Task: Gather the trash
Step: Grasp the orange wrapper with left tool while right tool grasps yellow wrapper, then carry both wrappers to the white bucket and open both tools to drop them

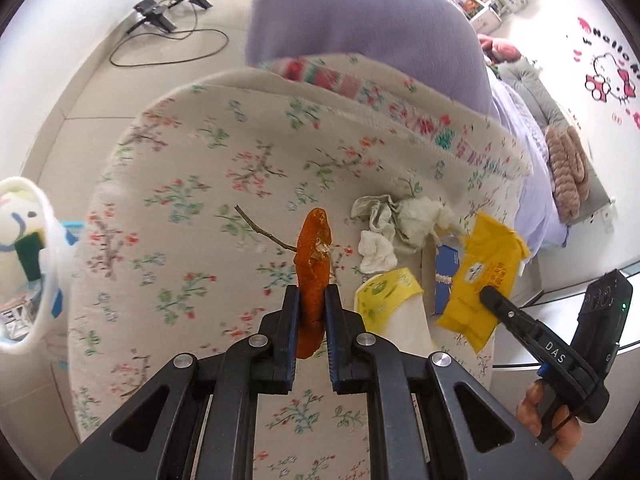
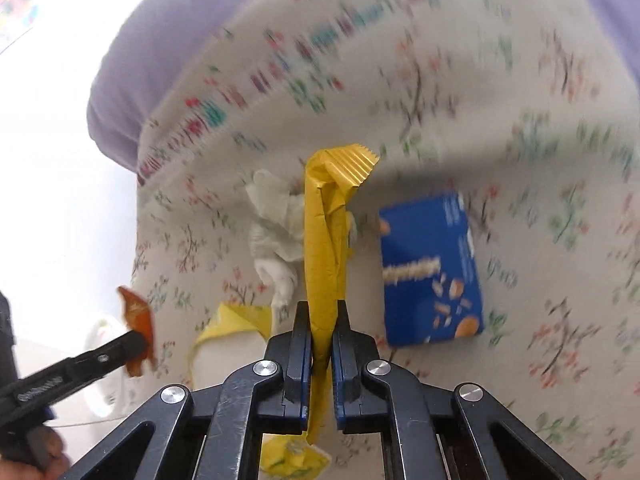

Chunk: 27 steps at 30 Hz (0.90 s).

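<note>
My left gripper [image 1: 312, 296] is shut on an orange peel-like scrap [image 1: 314, 248], held up above the floral bed cover [image 1: 192, 200]. The right wrist view shows the same gripper [image 2: 140, 344] and scrap [image 2: 138, 316] at lower left. My right gripper [image 2: 324, 312] is shut on a crumpled yellow wrapper [image 2: 326, 240], which stands up between its pads; the left wrist view also shows that gripper [image 1: 490, 294] and wrapper [image 1: 484, 268]. On the cover lie crumpled white tissues [image 1: 400, 224] [image 2: 276, 224], a blue snack box [image 2: 430, 272], a yellow-green packet [image 1: 384, 288] and a thin twig [image 1: 264, 228].
A white bin with a snowman face [image 1: 28, 264] stands at the left, off the bed edge. A purple blanket [image 1: 360, 12] is heaped at the back of the bed. Black stands and a cable [image 1: 168, 12] lie on the floor beyond.
</note>
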{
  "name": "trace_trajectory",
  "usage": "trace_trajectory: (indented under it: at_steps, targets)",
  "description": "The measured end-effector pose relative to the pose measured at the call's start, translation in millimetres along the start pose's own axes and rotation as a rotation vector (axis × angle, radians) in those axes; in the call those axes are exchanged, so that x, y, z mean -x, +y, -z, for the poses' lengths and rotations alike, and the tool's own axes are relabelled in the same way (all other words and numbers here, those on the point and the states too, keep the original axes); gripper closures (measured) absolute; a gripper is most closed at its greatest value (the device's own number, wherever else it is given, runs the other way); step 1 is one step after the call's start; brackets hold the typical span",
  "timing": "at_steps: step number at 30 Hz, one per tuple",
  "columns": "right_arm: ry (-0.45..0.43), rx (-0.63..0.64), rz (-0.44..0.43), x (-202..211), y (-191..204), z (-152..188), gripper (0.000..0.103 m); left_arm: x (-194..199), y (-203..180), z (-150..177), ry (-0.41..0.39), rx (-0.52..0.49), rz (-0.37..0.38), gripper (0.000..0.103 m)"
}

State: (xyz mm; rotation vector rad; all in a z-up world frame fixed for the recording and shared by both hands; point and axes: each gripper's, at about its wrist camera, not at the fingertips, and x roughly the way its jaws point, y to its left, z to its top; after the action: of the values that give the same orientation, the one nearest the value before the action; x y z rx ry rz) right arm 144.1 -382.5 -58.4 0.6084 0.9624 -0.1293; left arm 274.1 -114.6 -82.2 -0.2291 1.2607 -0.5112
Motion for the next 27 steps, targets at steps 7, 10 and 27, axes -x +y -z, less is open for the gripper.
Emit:
trace_trajectory:
  at_steps: [7,10,27]
  targets:
    - [-0.127,0.121,-0.024,21,44,1,0.096,28,33,2,-0.040,0.083,0.015,0.090]
    - [-0.130,0.166,-0.044,16,64,8,0.096,43,54,3,-0.030,0.140,0.048,0.090]
    - [0.029,0.295,-0.139,-44,159,75,0.096,119,254,6,-0.053,0.450,-0.057,0.090]
